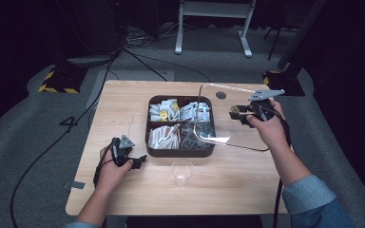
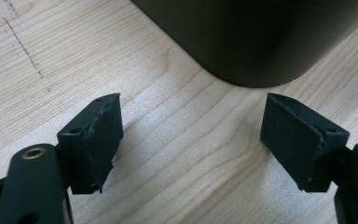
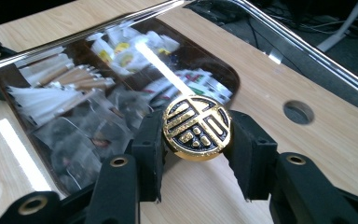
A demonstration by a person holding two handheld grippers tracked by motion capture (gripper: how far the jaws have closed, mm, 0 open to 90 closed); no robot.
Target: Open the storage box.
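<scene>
clear lid's round gold knob (image 3: pixel 196 127) pinched in right claw (image 3: pixel 195 154); left claw (image 2: pixel 191 144) open over woodgrain

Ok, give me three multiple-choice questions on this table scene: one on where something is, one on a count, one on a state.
1. Where does the clear cup stand?
A. inside the tray
B. on the table, in front of the tray's near side
C. on the floor beside the cables

2. How many compartments does the brown tray have?
A. two
B. four
C. six

3. How is the right gripper?
A. open, with nothing between its jaws
B. shut on a paper packet
C. shut on the gold knob

Answers:
1 B: the cup stands on bare wood on the person's side of the tray.
2 B: two crossing dividers split it into four sections.
3 C: both pads press on the knob's sides.
</scene>
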